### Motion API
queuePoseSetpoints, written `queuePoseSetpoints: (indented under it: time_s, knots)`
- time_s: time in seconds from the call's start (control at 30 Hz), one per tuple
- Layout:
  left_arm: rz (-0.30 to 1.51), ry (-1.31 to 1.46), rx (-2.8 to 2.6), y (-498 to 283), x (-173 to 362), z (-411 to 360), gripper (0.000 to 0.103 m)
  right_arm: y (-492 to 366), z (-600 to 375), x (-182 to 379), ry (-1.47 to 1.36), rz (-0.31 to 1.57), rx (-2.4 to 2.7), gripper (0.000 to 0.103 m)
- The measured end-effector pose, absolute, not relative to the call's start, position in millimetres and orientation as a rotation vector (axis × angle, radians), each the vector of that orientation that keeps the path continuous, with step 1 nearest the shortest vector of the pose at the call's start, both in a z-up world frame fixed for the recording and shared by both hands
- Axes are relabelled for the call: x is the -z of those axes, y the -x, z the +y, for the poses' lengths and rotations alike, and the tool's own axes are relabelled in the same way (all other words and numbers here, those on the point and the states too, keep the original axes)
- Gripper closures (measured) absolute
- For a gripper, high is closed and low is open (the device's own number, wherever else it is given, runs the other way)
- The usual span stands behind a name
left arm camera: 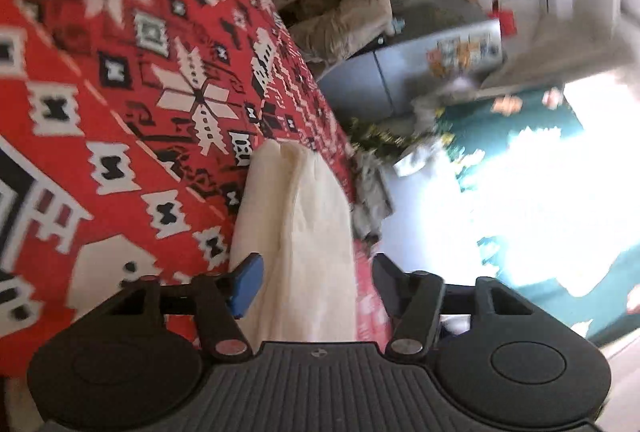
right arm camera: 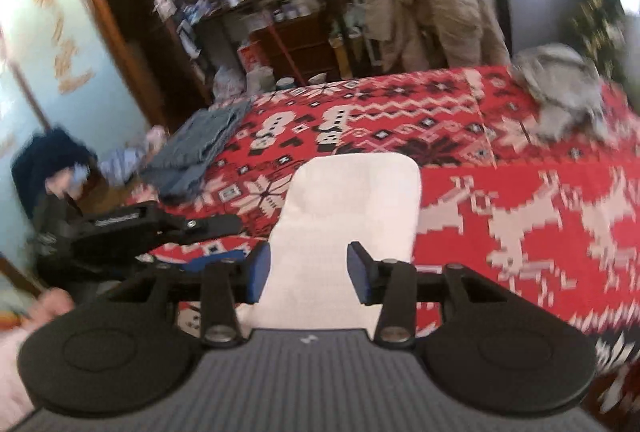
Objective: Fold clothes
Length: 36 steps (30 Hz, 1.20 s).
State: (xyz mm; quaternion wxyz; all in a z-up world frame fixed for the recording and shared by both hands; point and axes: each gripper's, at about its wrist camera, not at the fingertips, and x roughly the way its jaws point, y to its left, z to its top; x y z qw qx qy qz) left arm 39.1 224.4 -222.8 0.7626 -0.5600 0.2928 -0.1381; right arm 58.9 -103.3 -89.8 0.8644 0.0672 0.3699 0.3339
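A red patterned blanket (right arm camera: pixel 500 160) covers the bed as a flat folding surface, with a grey garment (right arm camera: pixel 560 92) waiting at upper right and folded denim (right arm camera: pixel 200 148) parked at left. The folded white cloth (right arm camera: pixel 348 216) lies at centre frame, apparently finished. Both the right gripper (right arm camera: pixel 308 272) and the left gripper (left arm camera: pixel 316 284) straddle it, spread and not pinching.

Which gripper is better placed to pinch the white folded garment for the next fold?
Probably right. The right gripper faces the white folded garment squarely, cloth between its open jaws. The left gripper meets it edge-on at the red blanket edge.
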Motion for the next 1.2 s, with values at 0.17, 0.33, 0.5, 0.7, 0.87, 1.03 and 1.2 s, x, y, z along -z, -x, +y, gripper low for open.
queuePoseSetpoints:
  time_s: [0.17,0.33,0.5,0.7,0.87,1.03,1.2]
  knots:
    - [0.626,1.336,0.365,-51,238,223,0.040,-57,-121,91,-0.177,0.777,-0.663,0.055]
    - [0.636,1.369,0.391,-56,241,224,0.041,-58,-127,94,-0.206,0.781,-0.640,0.053]
    - [0.637,1.401,0.436,-57,243,224,0.041,-55,-122,94,-0.193,0.779,-0.646,0.052]
    - [0.626,1.424,0.533,-57,237,220,0.041,-53,-115,97,-0.192,0.794,-0.650,0.050]
    - [0.709,1.366,0.605,-57,237,208,0.041,-52,-112,99,-0.193,0.798,-0.649,0.047]
    - [0.753,1.351,0.601,-55,243,205,0.041,-50,-110,101,-0.194,0.803,-0.654,0.042]
    - [0.731,1.414,0.652,-52,244,207,0.041,-48,-109,100,-0.183,0.793,-0.651,0.031]
